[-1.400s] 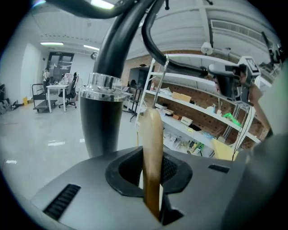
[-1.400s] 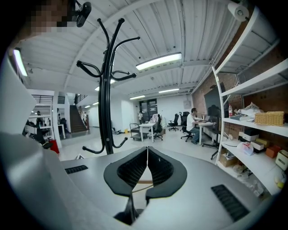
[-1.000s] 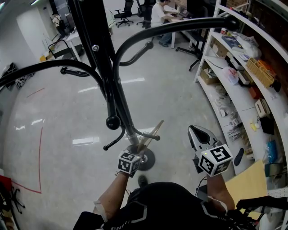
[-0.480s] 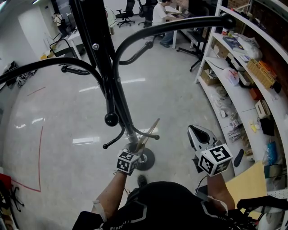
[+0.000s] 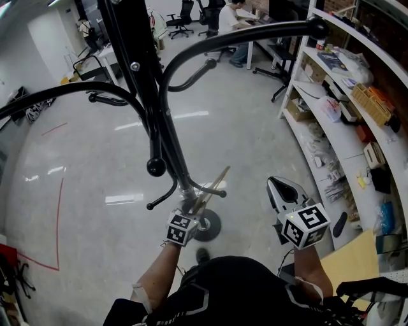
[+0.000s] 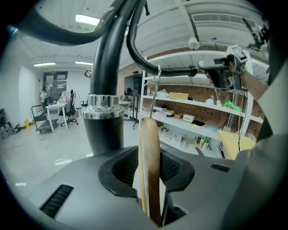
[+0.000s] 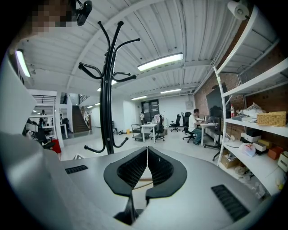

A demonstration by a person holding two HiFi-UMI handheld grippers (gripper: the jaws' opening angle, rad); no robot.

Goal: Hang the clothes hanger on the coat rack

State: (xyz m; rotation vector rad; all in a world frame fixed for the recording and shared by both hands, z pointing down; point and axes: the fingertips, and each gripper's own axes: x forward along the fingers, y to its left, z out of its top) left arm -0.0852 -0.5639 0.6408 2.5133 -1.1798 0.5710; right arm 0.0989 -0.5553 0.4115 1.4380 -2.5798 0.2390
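Open office-lab: desks (image 7: 148, 128), swivel chairs (image 5: 183, 13), stocked shelving (image 5: 347, 153) (brick wall (image 7: 204, 96) behind).

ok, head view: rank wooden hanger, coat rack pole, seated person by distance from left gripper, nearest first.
1. wooden hanger: in the left gripper, jaws just opened wider around it.
2. coat rack pole: just ahead, centre.
3. seated person: far back, top.

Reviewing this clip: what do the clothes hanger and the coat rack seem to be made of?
The clothes hanger looks like pale wood with a smooth, slightly glossy finish, judging by its tan colour and faint lengthwise streaks. The coat rack is probably metal tube painted glossy black, since ceiling lights glint along its curved arms. A bright, chrome-like collar rings its pole.
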